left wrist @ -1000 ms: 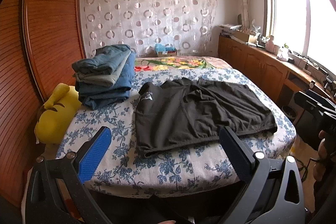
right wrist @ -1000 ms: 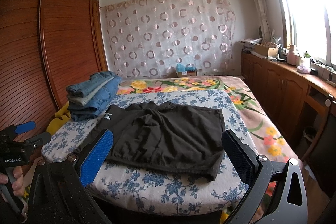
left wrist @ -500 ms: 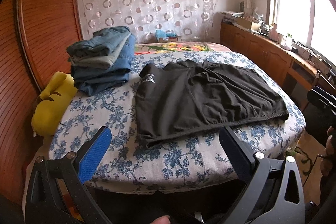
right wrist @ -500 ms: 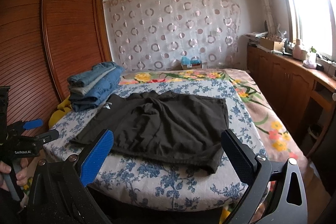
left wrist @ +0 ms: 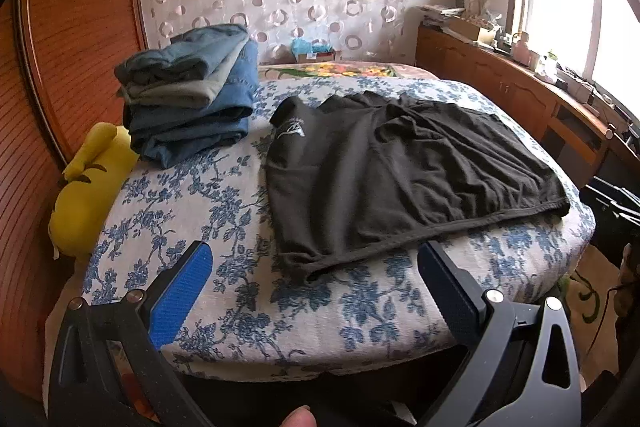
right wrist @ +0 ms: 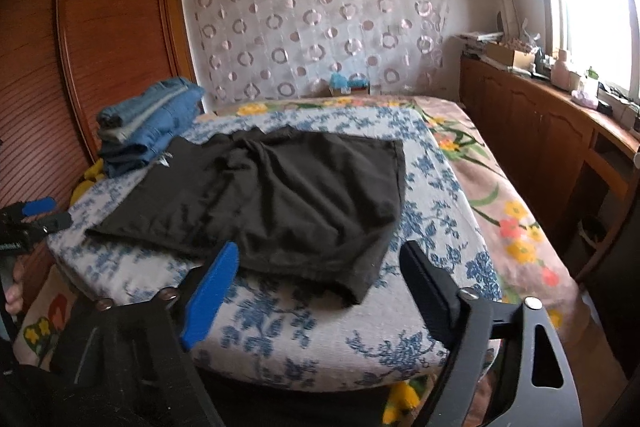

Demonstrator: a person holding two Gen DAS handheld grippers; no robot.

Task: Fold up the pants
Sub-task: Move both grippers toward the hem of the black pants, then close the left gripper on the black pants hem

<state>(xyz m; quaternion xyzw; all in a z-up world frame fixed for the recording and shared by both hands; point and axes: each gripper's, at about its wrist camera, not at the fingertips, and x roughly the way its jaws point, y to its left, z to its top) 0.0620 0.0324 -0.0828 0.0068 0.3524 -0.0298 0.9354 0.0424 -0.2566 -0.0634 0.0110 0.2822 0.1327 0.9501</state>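
A pair of dark pants (left wrist: 400, 171) is seen spread flat on a bed (left wrist: 224, 291) covered in a blue flowered sheet, with the near hem close to the bed's front edge. No fold has been made in this pair yet, so the whole folding job is judged to be left, though a stack of folded jeans (left wrist: 192, 99) at the back left of the bed suggests other pairs are already done. The left gripper (left wrist: 312, 279) is held low before the bed's front edge with its jaws wide apart and nothing between them. The right gripper (right wrist: 316, 287) is held just short of the pants' near right corner; its jaws are closing, but nothing is clamped and the cloth is not yet touched. A small white logo on the pants and a yellow plush toy (left wrist: 88, 195) beside the bed are shown clearly only in the left view; in the right view the toy is mostly hidden behind the jeans. In the right view a second, pink flowered cover (right wrist: 504, 211) along the bed's right side is shown in full, and the left gripper's blue tips with a hand (right wrist: 14, 291) are caught at the left border. That view is slightly blurred, so the gap to the hem may be misjudged.
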